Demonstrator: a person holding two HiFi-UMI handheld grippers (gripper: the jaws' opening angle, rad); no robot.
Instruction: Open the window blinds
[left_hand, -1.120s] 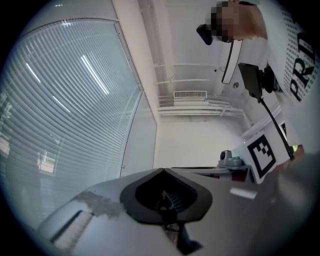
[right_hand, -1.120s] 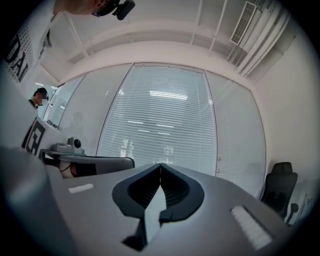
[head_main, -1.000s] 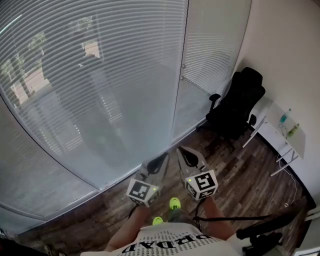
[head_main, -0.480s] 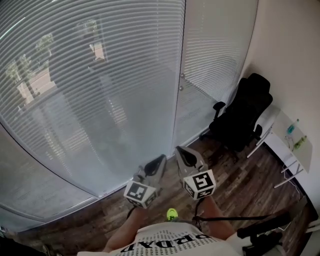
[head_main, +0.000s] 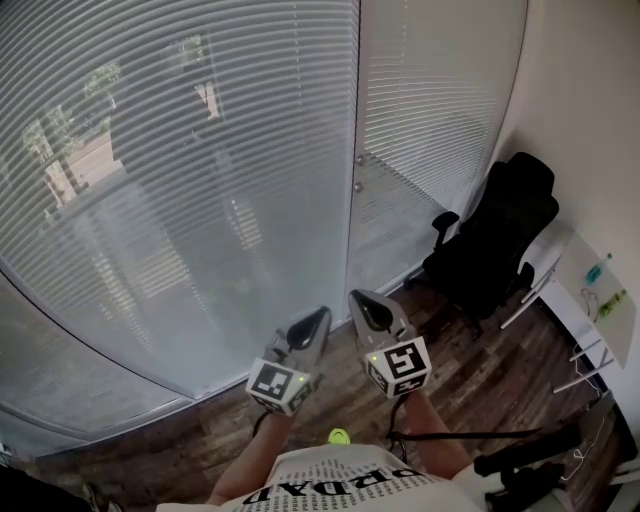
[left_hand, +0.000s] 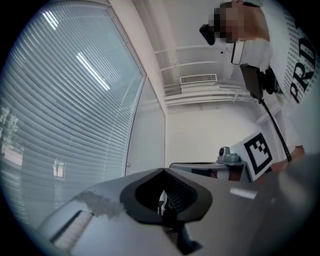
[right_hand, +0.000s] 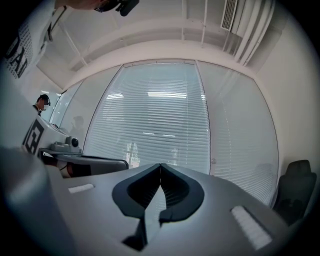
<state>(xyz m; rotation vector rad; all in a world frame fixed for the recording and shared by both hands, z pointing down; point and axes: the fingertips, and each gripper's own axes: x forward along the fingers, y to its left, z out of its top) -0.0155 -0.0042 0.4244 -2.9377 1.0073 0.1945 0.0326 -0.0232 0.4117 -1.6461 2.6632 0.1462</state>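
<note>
White slatted blinds (head_main: 170, 170) cover the wide glass pane, their slats closed; a narrower blind panel (head_main: 430, 90) hangs to the right of the frame post. Two small knobs (head_main: 356, 186) sit on that post. My left gripper (head_main: 318, 318) and right gripper (head_main: 360, 300) are held side by side low in the head view, pointing at the window and well short of it. In the left gripper view the left gripper (left_hand: 163, 170) is shut on nothing. The right gripper (right_hand: 160, 165) is likewise shut and empty, facing the blinds (right_hand: 155, 125).
A black office chair (head_main: 500, 235) stands in the right corner beside a white desk (head_main: 600, 300) with bottles. Dark wood floor (head_main: 470, 380) runs along the window's foot. A black stand (head_main: 530, 460) lies at lower right. Another person (right_hand: 44, 102) stands far left in the right gripper view.
The window has drawn nearer and the chair and desk have slid to the right in the head view. Both grippers have stayed shut and side by side.
</note>
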